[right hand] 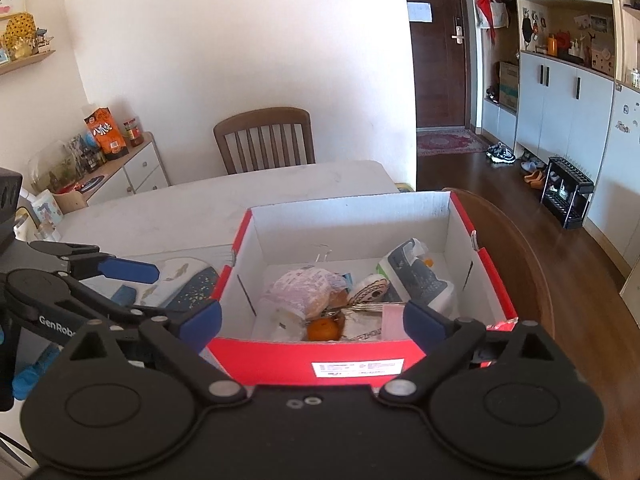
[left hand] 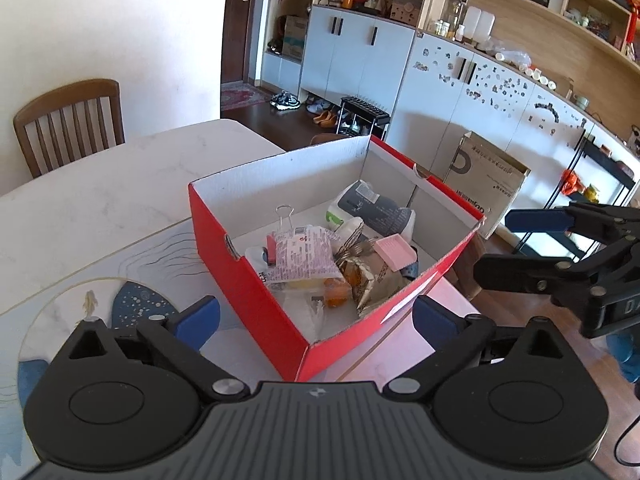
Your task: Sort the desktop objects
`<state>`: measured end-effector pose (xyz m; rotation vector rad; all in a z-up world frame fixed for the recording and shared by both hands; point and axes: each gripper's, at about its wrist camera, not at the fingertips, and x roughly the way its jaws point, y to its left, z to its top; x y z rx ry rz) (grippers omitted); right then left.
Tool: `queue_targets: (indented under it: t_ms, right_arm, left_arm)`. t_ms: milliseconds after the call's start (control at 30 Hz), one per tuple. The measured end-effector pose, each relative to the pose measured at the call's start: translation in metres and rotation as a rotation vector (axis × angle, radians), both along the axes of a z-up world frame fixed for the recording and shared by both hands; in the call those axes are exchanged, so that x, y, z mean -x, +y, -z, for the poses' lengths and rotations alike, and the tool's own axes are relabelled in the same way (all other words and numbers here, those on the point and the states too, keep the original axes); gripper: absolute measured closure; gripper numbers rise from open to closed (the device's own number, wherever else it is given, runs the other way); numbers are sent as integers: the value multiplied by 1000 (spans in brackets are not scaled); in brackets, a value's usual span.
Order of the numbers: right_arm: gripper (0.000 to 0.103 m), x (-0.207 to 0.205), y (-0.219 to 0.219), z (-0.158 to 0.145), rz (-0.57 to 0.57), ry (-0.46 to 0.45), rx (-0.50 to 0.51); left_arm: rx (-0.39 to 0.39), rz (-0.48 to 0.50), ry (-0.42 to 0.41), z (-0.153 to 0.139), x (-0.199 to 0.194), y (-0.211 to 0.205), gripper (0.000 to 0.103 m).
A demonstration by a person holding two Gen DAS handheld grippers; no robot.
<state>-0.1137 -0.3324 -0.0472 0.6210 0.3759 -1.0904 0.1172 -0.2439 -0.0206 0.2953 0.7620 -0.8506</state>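
A red cardboard box (left hand: 248, 280) with a white inside stands on the table near its right edge; it also shows in the right wrist view (right hand: 352, 356). It holds several things: a wipes pack (left hand: 372, 206), a pink block (left hand: 394, 252), a snack bag (left hand: 302, 256), a binder clip (left hand: 285, 218), an orange (right hand: 322, 328). My left gripper (left hand: 316, 318) is open and empty, at the box's near corner. My right gripper (right hand: 312, 322) is open and empty, over the box's near wall; it also shows in the left wrist view (left hand: 516, 244) beside the box.
A patterned mat (left hand: 80, 292) lies under and left of the box on the white table (left hand: 120, 184). A wooden chair (right hand: 264, 138) stands at the far side. A round wooden stool (right hand: 520, 248) and a cardboard carton (left hand: 488, 180) stand right of the table.
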Motion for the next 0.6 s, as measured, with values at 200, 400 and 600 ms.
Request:
queue_targets:
  t_ms: [200, 400, 600]
  right_arm:
    - [2, -3, 17, -3, 15, -24, 15]
    - [1, -9, 32, -5, 24, -25, 42]
    - [1, -13, 40, -6, 26, -36, 46]
  left_arm:
    - [-1, -14, -40, -3, 10, 10, 0]
    - [26, -13, -32, -5, 14, 19, 0]
    - [35, -19, -71, -8, 23, 23, 0]
